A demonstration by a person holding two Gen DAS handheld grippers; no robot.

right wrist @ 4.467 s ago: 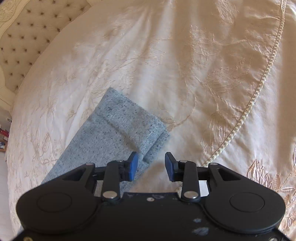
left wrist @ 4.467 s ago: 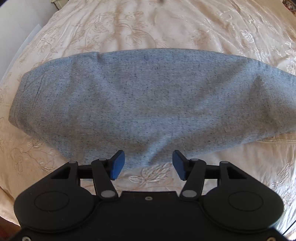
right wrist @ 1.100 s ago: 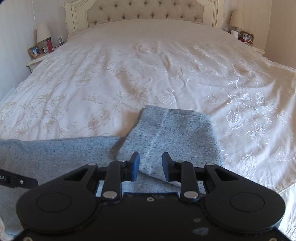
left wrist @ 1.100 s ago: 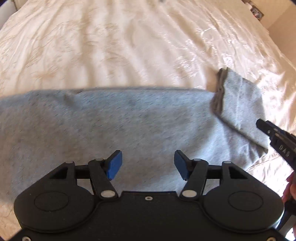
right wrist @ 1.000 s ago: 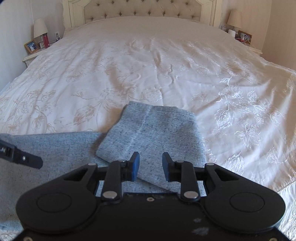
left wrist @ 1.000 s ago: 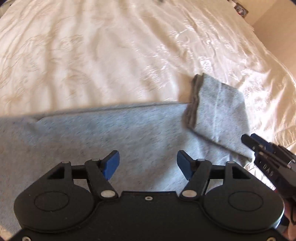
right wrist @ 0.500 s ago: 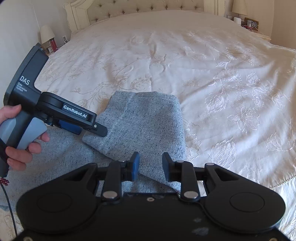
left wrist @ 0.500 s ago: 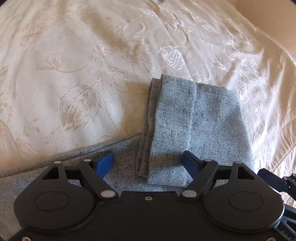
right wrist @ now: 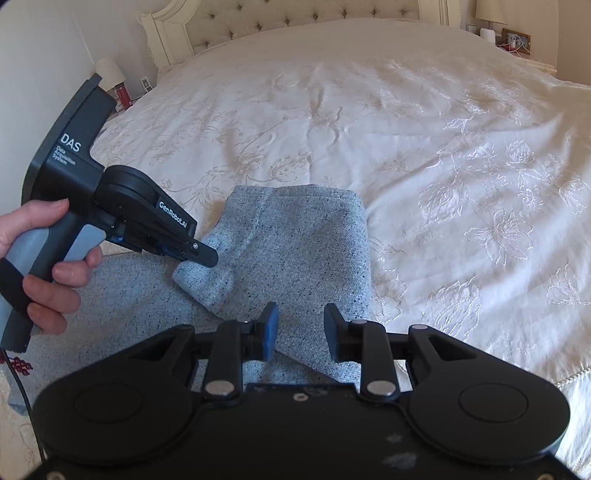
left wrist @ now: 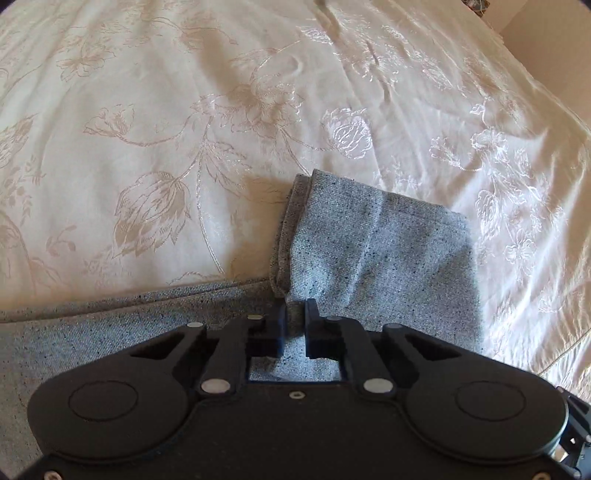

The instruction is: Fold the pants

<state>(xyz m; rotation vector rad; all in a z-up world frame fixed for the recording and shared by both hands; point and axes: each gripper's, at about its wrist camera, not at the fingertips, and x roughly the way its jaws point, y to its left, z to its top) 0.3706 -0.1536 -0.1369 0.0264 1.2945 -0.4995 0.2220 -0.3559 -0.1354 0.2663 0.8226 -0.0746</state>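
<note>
Grey flecked pants lie across the near side of the bed, with the leg end folded back over the rest of the cloth. My left gripper is shut on the near left corner of that folded flap, and cloth shows between its pads. From the right wrist view, the left gripper pinches the same corner, held by a hand. My right gripper stands open just above the flap's near edge, its pads apart and not pressing on the cloth.
The cream embroidered bedspread stretches away to a tufted headboard. Bedside tables with lamps stand at the far left and far right. A corded bed edge runs at the lower right.
My left gripper has travelled right along the pants to the folded leg end and closed on its corner. My right gripper stays open and has tipped slightly lower over the flap.
</note>
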